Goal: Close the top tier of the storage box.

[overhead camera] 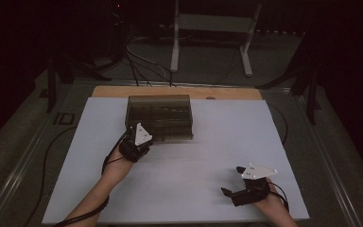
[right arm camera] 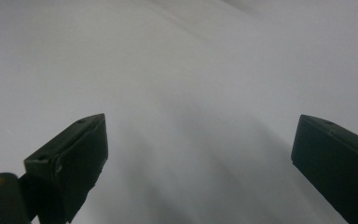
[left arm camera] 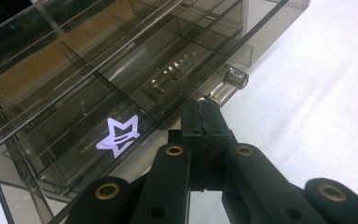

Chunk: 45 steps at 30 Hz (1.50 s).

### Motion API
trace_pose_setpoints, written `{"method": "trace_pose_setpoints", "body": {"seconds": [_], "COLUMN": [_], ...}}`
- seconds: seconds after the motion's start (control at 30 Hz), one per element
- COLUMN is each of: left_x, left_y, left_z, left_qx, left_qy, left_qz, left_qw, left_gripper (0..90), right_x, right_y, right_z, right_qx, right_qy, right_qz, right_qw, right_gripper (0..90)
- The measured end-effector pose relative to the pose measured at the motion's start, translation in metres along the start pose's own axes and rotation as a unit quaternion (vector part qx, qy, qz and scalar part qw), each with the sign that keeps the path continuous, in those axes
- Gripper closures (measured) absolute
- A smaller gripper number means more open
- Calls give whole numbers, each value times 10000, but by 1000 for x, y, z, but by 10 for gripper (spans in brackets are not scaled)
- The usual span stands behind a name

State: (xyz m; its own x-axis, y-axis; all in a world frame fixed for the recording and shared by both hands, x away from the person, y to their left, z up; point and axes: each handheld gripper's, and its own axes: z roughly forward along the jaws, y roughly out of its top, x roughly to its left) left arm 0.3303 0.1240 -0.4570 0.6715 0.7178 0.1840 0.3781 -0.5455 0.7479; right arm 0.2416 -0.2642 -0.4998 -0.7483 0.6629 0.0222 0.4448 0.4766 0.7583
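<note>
A smoky see-through compartment box (overhead camera: 159, 116) stands at the back middle of the white board (overhead camera: 203, 151). In the left gripper view one of the box's (left arm camera: 121, 70) divided cells holds a white star-shaped clip (left arm camera: 118, 137). My left gripper (overhead camera: 144, 140) is at the box's front left edge. In its own view the left gripper (left arm camera: 205, 112) has its jaws pressed together, tips against the box's front rim beside a small latch (left arm camera: 230, 81). My right gripper (overhead camera: 233, 180) hovers over the board's front right. Seen from its own camera, the right gripper (right arm camera: 198, 135) is open with nothing between the jaws.
A wooden tabletop strip (overhead camera: 123, 91) shows behind the board. Cables (overhead camera: 142, 66) and a white stand's legs (overhead camera: 246, 52) lie on the dark floor beyond. Black cables trail from both grippers toward the front edge.
</note>
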Motion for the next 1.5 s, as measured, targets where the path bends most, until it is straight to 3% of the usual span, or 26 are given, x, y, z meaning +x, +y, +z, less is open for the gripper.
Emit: {"method": "trace_pose_setpoints", "body": {"seconds": [1.5], "left_x": [12], "left_y": [12], "left_z": [13], "left_qx": [144], "left_qy": [142], "left_qz": [-59], "left_qw": [9998], "left_gripper": [900], "right_x": [0], "right_y": [1], "right_z": [-2], "right_qx": [-31], "right_qy": [-36], "right_qz": [-17], "right_qw": [10000], "right_gripper": [42]}}
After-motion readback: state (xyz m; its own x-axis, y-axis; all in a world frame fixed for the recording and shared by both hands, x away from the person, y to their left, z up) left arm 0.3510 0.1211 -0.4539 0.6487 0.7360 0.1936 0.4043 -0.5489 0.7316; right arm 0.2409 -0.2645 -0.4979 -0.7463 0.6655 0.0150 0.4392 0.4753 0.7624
